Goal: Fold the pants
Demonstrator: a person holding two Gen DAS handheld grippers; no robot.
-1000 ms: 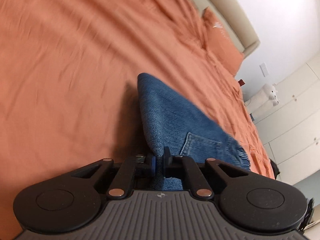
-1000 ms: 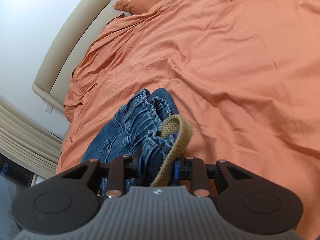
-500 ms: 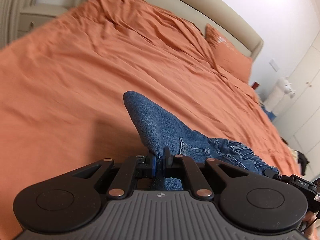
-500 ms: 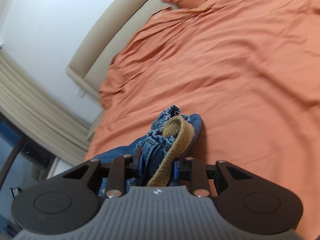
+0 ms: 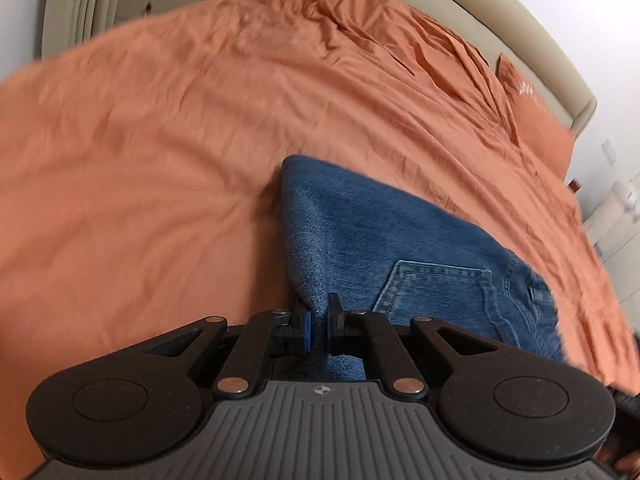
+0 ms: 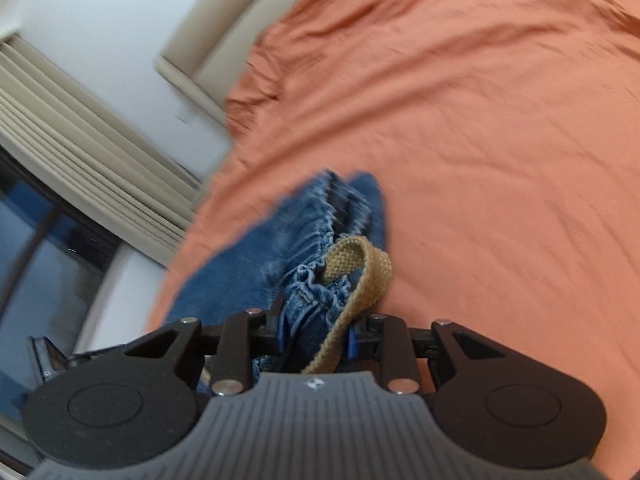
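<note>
Jaws of your left gripper [image 5: 318,322] pinched thick denim pants [image 5: 384,240]; your right gripper [image 6: 316,330] clamped their gathered waistband and woven tan drawstring [image 6: 356,280].

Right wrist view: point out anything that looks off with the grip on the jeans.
The tan drawstring loops loose out of the bunched waistband and runs back between the fingers of the right gripper, pinched together with the jeans.

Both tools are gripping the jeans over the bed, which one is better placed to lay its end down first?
Probably the left tool: its plain denim fold of the jeans hangs nearer the bedspread.
</note>
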